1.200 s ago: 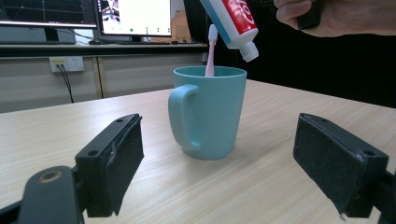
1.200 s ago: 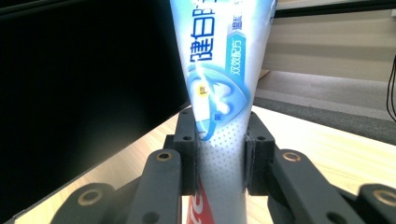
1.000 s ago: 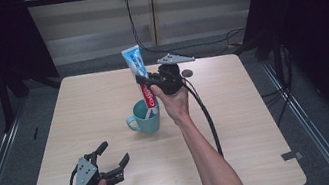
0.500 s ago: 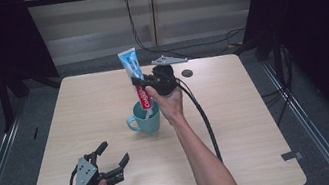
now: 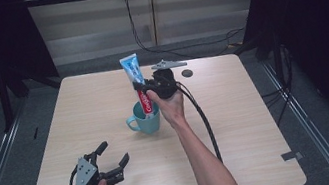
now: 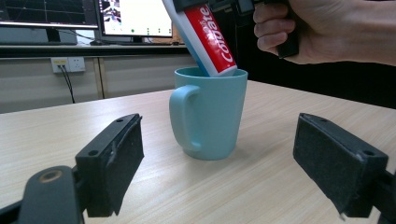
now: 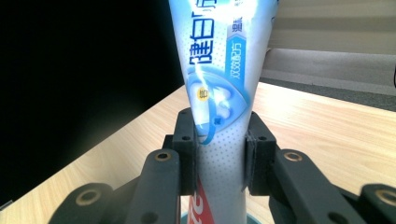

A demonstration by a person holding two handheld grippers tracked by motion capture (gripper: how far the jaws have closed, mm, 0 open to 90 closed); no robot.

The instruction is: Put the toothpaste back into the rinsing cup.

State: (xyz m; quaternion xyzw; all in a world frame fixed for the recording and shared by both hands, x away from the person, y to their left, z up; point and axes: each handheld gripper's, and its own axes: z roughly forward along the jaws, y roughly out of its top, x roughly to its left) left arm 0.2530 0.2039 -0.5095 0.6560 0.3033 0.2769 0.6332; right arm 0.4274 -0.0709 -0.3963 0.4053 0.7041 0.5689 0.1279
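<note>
— Toothpaste tube (image 5: 136, 84), position?
— Tilted, lower end inside the teal mug (image 5: 146, 118) near the middle of the table (image 5: 260, 132).
— Right gripper (image 5: 142, 86)?
— Clamped on the tube's middle, above the mug.
— Left gripper (image 5: 114, 160)?
— Jaws wide apart, holding nothing, near the table's front edge, well apart from the mug.

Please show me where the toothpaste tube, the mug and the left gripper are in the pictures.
toothpaste tube (image 5: 133, 75): high view, on its blue upper part.
mug (image 6: 212, 116): left gripper view, on the outer wall beside the handle.
left gripper (image 5: 114, 160): high view, midway between its open fingertips.
</note>
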